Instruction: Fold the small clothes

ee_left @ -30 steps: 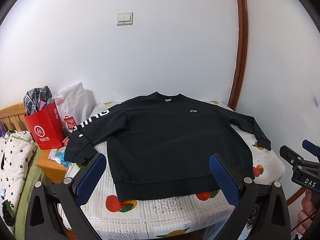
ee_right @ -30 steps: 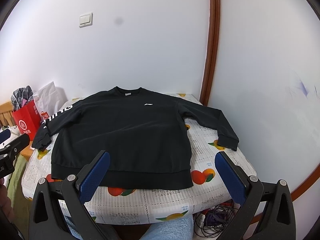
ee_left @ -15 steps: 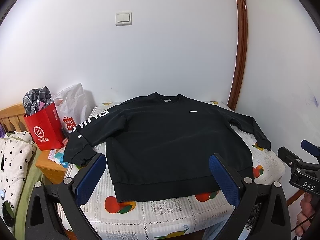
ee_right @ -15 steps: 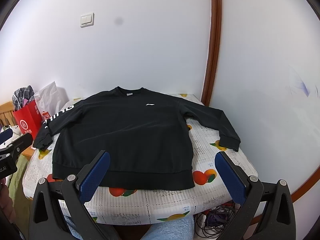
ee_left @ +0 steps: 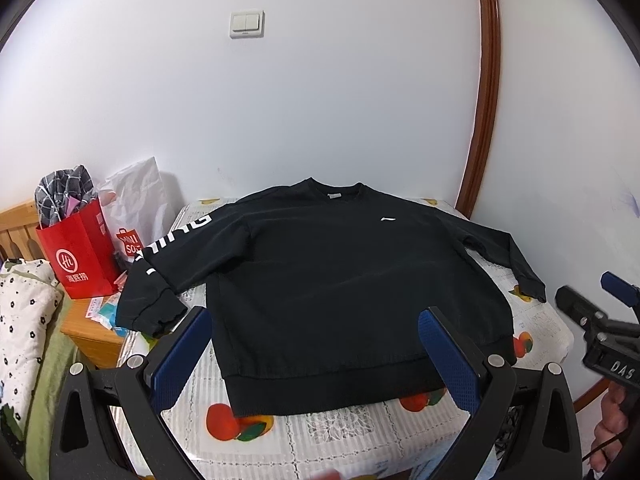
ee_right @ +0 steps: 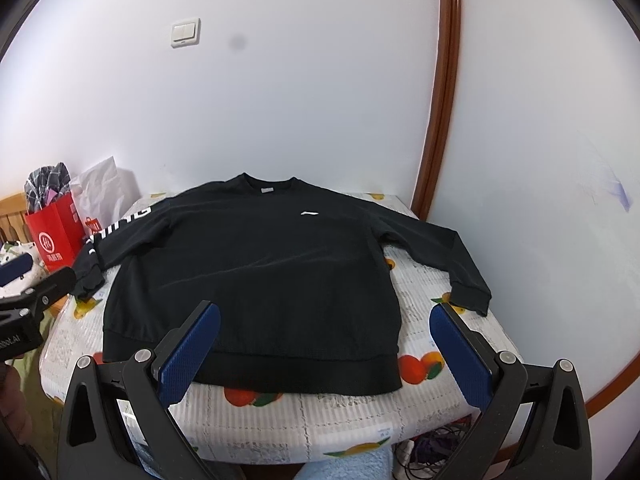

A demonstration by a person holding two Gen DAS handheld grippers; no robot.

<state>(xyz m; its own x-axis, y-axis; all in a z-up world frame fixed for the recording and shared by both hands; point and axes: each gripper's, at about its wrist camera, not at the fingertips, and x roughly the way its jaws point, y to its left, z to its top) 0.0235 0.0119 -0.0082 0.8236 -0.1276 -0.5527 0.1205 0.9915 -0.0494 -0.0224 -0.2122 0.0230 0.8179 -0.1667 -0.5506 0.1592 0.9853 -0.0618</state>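
A black sweatshirt point(ee_left: 340, 280) lies flat, front up, on a table with a fruit-print cloth point(ee_left: 320, 436). Both sleeves are spread out; the left one carries white letters and its cuff hangs over the left edge. It also shows in the right wrist view point(ee_right: 260, 280). My left gripper point(ee_left: 316, 348) is open and empty, hovering above the near hem. My right gripper point(ee_right: 326, 344) is open and empty, also above the near hem. Each gripper shows at the edge of the other's view.
A red paper bag point(ee_left: 80, 252) and a white bag point(ee_left: 136, 208) stand on a wooden bedside stand left of the table. A bed with a floral quilt point(ee_left: 20, 320) is at far left. White walls close the back and right. Cables point(ee_right: 432, 452) lie under the table.
Both grippers have drifted slightly; the sweatshirt sits a little higher in the views. Nothing was grasped and the sweatshirt has not moved.
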